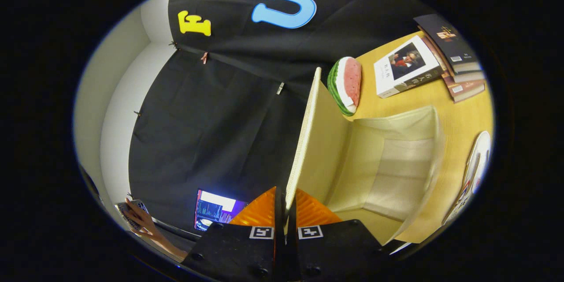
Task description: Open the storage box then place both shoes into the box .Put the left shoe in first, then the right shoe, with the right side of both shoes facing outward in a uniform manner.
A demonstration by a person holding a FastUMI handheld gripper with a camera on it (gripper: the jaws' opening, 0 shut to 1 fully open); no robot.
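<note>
My gripper (286, 205) is shut on the lid (310, 141) of the cream storage box (396, 158), its two orange fingers (260, 211) pressing on either side of the lid's edge. The lid stands swung up, and the view is rolled sideways. Beyond the lid the box's pale inside lies open with nothing in it. The box rests on a yellow wooden table (454, 101). A white shoe (476, 172) lies on the table past the box's far rim, partly cut off.
A toy watermelon slice (346, 84) lies on the table beside the box's lid hinge. Three books (407, 70) are stacked further off. A lit screen (216, 209) and a person's hand (141, 220) with a phone show beyond the black cloth wall.
</note>
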